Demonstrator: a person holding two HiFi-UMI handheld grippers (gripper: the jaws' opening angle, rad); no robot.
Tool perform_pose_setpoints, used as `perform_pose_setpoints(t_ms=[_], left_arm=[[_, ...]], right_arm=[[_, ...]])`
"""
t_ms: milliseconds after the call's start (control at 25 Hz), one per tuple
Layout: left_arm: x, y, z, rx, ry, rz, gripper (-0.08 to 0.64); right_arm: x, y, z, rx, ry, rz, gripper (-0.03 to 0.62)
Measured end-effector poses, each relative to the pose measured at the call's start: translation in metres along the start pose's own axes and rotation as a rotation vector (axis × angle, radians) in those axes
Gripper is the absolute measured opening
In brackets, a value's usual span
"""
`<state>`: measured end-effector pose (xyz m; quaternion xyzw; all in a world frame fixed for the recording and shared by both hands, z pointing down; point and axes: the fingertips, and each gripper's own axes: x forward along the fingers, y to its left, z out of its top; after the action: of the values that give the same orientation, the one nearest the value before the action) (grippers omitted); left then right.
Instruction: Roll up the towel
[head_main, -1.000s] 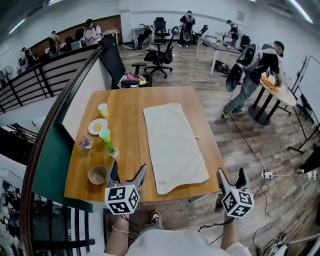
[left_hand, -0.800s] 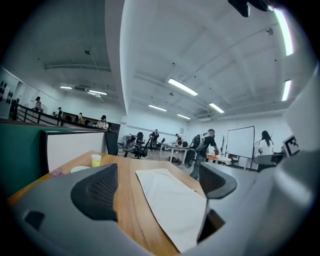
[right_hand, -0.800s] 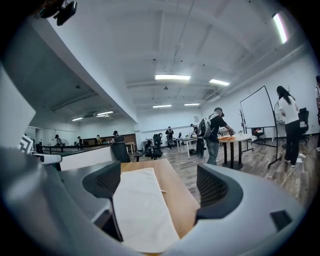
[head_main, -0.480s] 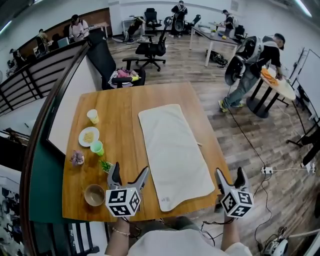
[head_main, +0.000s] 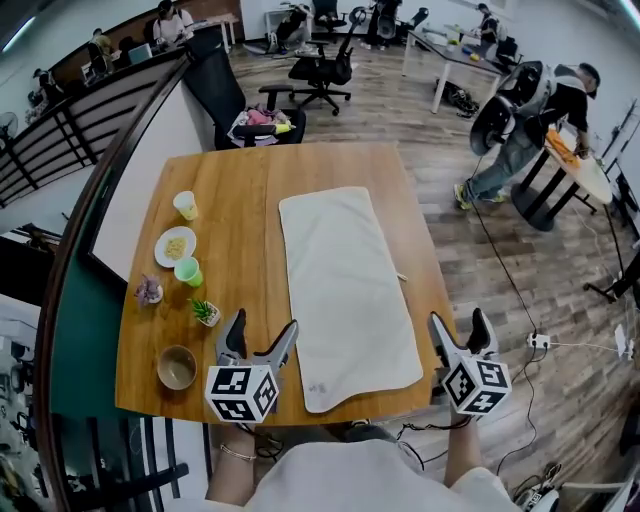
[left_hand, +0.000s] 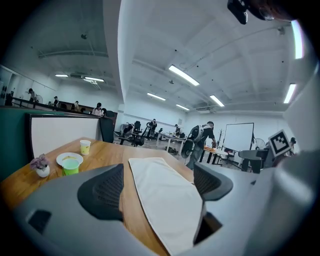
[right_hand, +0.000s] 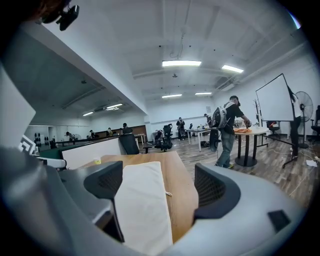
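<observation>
A white towel (head_main: 345, 285) lies flat and unrolled, lengthwise down the middle of the wooden table (head_main: 245, 190). My left gripper (head_main: 260, 338) hovers over the table's near edge, just left of the towel's near left corner. It is open, its jaws have just been closing a little, and nothing is between them. My right gripper (head_main: 459, 330) is open at the table's near right corner, right of the towel. In the left gripper view the towel (left_hand: 160, 192) stretches ahead between the fingers of the left gripper (left_hand: 157, 187). In the right gripper view the towel (right_hand: 142, 205) lies ahead and left of the right gripper (right_hand: 159, 192).
On the table's left side stand a yellow cup (head_main: 185, 204), a plate (head_main: 175, 245), a green cup (head_main: 188, 271), two small plants (head_main: 205, 312) and a brown bowl (head_main: 177, 367). A black office chair (head_main: 225, 105) stands behind the table. A person (head_main: 530, 120) bends over a round table at right.
Both grippers have moved forward to the table's near edge, toward the towel's near end. The left jaws look slightly narrower. The towel has not moved.
</observation>
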<state>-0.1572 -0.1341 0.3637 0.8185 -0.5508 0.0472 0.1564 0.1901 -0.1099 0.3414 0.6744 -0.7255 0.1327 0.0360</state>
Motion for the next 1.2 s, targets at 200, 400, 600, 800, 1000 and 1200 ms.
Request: perform_pose_setpoints(t_ms=[200, 400, 600, 800, 1000, 1200], left_arm=[[0.005, -0.006, -0.012, -0.006, 0.030, 0.042, 0.446], [0.004, -0.012, -0.027, 0.009, 0.075, 0.069, 0.446], [-0.007, -0.024, -0.056, 0.015, 0.153, 0.070, 0.445], [-0.019, -0.053, -0.099, 0.016, 0.275, -0.081, 0.433], [-0.042, -0.088, -0.145, 0.140, 0.447, -0.255, 0.428], [-0.059, -0.101, -0.180, 0.243, 0.583, -0.386, 0.398]], right_arm=[[0.015, -0.008, -0.004, -0.016, 0.037, 0.063, 0.451], [0.025, -0.011, -0.021, -0.029, 0.095, 0.134, 0.448], [0.027, -0.010, -0.050, -0.043, 0.175, 0.241, 0.425], [0.023, 0.004, -0.085, -0.108, 0.282, 0.406, 0.401], [0.007, 0.017, -0.121, -0.236, 0.401, 0.620, 0.377], [-0.015, 0.030, -0.158, -0.407, 0.534, 0.841, 0.345]])
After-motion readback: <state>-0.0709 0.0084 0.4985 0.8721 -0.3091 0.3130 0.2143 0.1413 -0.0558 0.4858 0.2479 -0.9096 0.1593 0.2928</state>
